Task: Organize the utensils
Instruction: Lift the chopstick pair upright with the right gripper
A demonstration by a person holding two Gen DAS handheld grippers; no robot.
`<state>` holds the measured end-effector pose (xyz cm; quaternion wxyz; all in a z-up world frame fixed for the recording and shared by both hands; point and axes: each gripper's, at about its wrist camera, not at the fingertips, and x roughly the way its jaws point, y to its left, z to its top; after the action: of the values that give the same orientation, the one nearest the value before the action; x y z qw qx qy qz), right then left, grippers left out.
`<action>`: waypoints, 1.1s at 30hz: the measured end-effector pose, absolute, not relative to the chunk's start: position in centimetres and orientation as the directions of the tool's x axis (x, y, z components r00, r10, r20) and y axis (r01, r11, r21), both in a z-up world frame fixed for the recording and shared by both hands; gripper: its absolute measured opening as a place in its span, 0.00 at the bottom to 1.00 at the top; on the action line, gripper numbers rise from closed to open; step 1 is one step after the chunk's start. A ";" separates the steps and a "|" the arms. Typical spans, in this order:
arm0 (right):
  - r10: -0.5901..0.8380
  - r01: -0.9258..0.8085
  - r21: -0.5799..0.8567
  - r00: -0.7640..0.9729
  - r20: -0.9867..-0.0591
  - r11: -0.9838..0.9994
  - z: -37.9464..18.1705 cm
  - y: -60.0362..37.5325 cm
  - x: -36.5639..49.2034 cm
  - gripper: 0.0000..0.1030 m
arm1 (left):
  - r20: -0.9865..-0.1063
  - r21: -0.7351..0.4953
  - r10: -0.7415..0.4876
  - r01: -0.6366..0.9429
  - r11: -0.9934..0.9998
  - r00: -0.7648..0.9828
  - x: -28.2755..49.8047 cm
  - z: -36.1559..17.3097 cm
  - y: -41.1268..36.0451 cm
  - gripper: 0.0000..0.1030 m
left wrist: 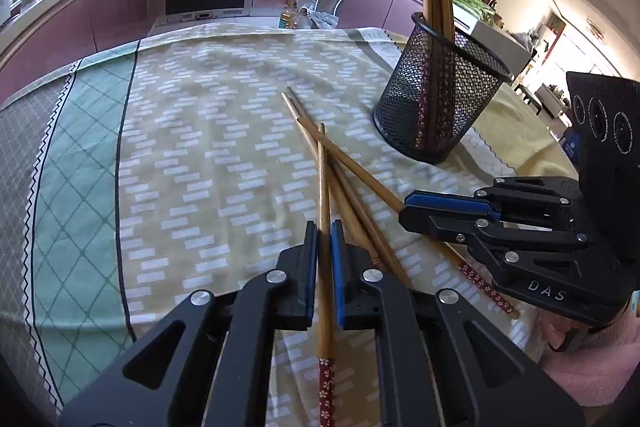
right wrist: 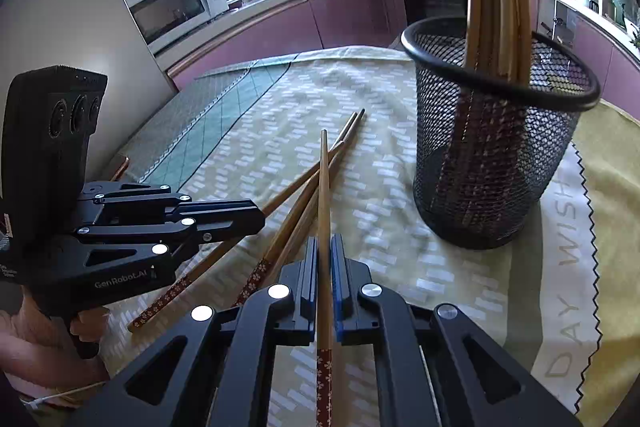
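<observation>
Your left tongs (left wrist: pixel 324 247) are clenched on one slim bamboo chopstick (left wrist: pixel 322 187), its tip pointing toward the far table (left wrist: pixel 80 187) edge. Your right tongs (right wrist: pixel 324 255) likewise grip one chopstick (right wrist: pixel 325 187). Two more lie crossed on the patterned cloth. A round black mesh holder (left wrist: pixel 436 95) keeps several upright.

We see chopsticks (left wrist: pixel 325 227) of smooth, satiny wood with red floral-printed ends; a black wire-mesh metal holder (left wrist: pixel 436 95); a matt woven cloth (left wrist: pixel 208 147) over the surface — and grippers of matt black plastic, blue rubbery pads (left wrist: pixel 338 267), shiny metal screws.
</observation>
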<state>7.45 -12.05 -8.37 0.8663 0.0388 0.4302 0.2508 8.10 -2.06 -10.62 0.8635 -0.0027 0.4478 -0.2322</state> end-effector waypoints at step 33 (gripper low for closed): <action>0.491 -0.422 0.261 0.654 -0.576 0.868 -1.2 -16.1 5.9 0.06 | -0.615 -0.296 -0.589 0.539 0.788 0.524 7.2 -2.0 -1.5 0.07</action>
<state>5.94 -16.12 -1.25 0.9078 0.0520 0.3316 0.2516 7.23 -1.54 -1.96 0.8723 -0.0342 0.3650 -0.3234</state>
